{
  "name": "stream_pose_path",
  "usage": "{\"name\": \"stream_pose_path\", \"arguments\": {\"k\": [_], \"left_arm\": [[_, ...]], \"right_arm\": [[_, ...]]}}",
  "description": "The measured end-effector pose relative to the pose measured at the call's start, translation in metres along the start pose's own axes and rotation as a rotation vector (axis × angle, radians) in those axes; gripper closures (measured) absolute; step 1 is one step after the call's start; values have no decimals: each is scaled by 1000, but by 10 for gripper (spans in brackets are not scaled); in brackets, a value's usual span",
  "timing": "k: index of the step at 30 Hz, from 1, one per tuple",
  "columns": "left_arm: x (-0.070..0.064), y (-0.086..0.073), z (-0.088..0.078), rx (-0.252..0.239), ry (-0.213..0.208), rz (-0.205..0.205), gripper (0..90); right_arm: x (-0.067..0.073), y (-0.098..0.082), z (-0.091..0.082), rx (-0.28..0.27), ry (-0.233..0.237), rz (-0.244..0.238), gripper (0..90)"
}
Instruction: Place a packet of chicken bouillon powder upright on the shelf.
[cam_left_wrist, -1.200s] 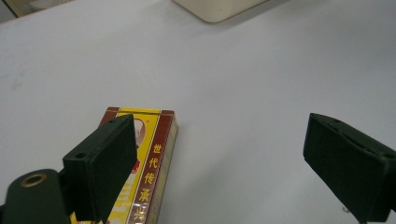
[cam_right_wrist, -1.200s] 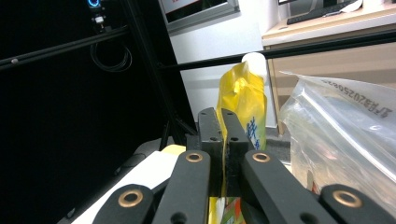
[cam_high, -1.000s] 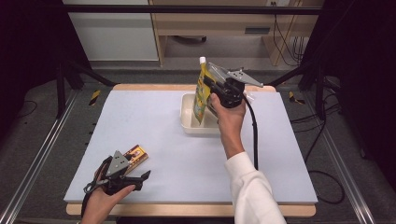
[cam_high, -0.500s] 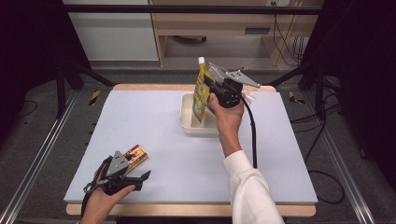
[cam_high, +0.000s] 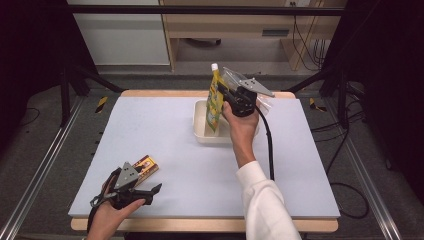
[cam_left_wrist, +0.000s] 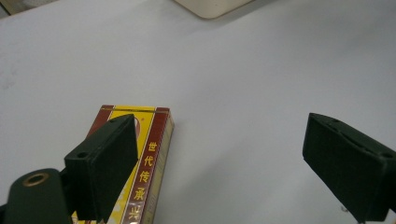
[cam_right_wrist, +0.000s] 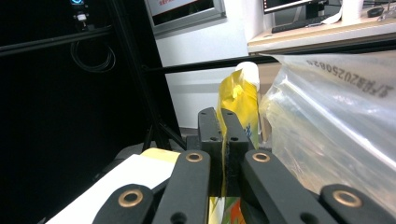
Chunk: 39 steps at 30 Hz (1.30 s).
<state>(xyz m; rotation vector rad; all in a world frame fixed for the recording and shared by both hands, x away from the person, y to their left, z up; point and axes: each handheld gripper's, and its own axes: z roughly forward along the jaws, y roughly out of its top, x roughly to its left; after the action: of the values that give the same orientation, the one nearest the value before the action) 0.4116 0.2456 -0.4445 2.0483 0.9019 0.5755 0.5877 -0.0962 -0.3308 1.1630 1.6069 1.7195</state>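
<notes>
**Pouch held upright over the tray, barely moving**

We have the yellow spouted pouch (cam_high: 215, 100) pinched in our right gripper (cam_high: 226, 95), and across the last second it hardly shifts: it hangs upright over the cream tray (cam_high: 200, 131) at the far middle of the table, white cap on top, its lower end down inside the tray's rim. Whether the bottom edge touches the tray floor we cannot tell. In the right gripper view the two black jaws stand pressed almost together on the pouch (cam_right_wrist: 239, 105), clamped on its flat side below the cap. Just beside it there is a clear plastic bag (cam_right_wrist: 336, 126), close against the pouch; in the high view a bit of it shows behind our right hand.

Because so little has changed, we judge that the pouch is at a pause, either just lifted from the tray or about to be let go into it.

Our left gripper (cam_high: 145, 192) rests at the near left corner of the white table (cam_high: 165, 130), well apart from the tray. Its jaws stand wide with nothing between them, and the red-and-yellow box (cam_left_wrist: 140, 168) lies flat on the table, partly under one jaw.
</notes>
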Motion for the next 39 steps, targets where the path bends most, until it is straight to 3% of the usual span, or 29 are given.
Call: {"name": "stream_pose_path", "arguments": {"k": [18, 23, 32, 39], "left_arm": [[0, 0, 0, 5, 0, 4, 101], [-1, 0, 1, 6, -1, 8, 101], [-1, 0, 1, 10, -1, 6, 101], [0, 0, 1, 14, 0, 8, 100]], "right_arm": [[0, -17, 0, -19, -24, -59, 900], [-2, -19, 0, -9, -27, -53, 900], [7, -23, 1, 13, -19, -75, 900], [7, -30, 0, 27, -25, -60, 900]]}}
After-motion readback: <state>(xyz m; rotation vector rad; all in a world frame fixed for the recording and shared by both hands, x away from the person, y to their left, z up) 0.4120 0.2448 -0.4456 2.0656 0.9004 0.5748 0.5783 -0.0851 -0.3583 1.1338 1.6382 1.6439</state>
